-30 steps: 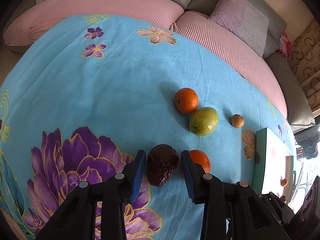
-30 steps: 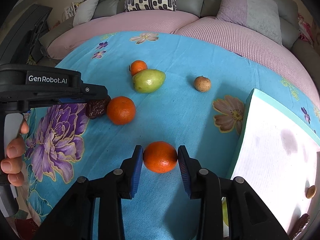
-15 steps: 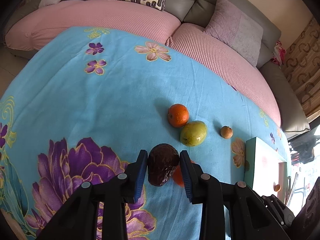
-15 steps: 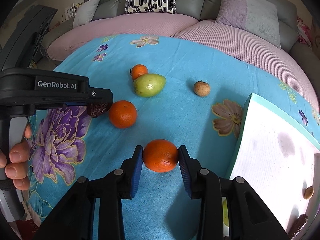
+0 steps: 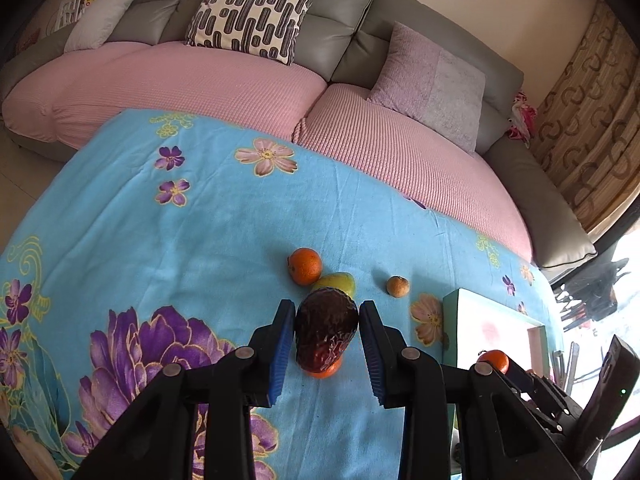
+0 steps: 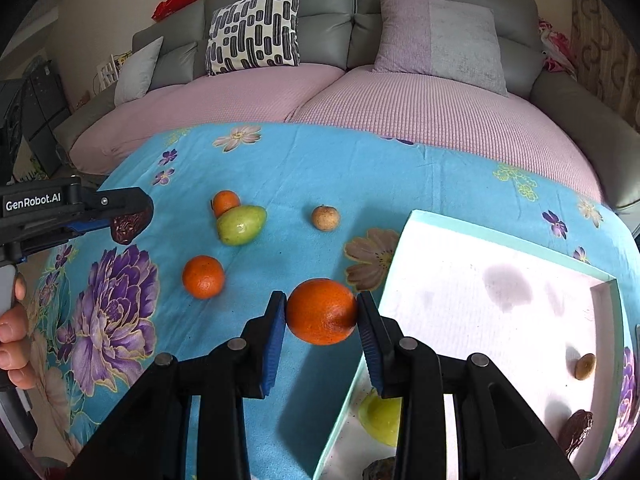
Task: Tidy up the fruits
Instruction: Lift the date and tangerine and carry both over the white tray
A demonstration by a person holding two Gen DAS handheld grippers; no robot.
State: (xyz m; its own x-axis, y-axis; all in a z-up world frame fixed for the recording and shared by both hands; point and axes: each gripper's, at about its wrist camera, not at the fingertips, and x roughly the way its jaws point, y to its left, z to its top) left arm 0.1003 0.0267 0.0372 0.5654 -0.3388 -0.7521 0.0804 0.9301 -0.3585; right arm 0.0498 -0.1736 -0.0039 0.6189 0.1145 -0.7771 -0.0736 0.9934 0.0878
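The left gripper (image 5: 327, 322) is clamping the dark wrinkled fruit (image 5: 326, 328) between its blue pads, its jaws having just been closing, and is tilting downward. The right gripper (image 6: 321, 312) is pinching an orange (image 6: 321, 311), also angling down. Bare fingers (image 6: 12, 344) are wrapping the left gripper's handle.

Soft matt floral cloth (image 6: 304, 168), glossy wrinkled dark fruit (image 5: 326, 330), dimpled orange (image 6: 321, 311), ribbed pink cushions (image 5: 192, 88)
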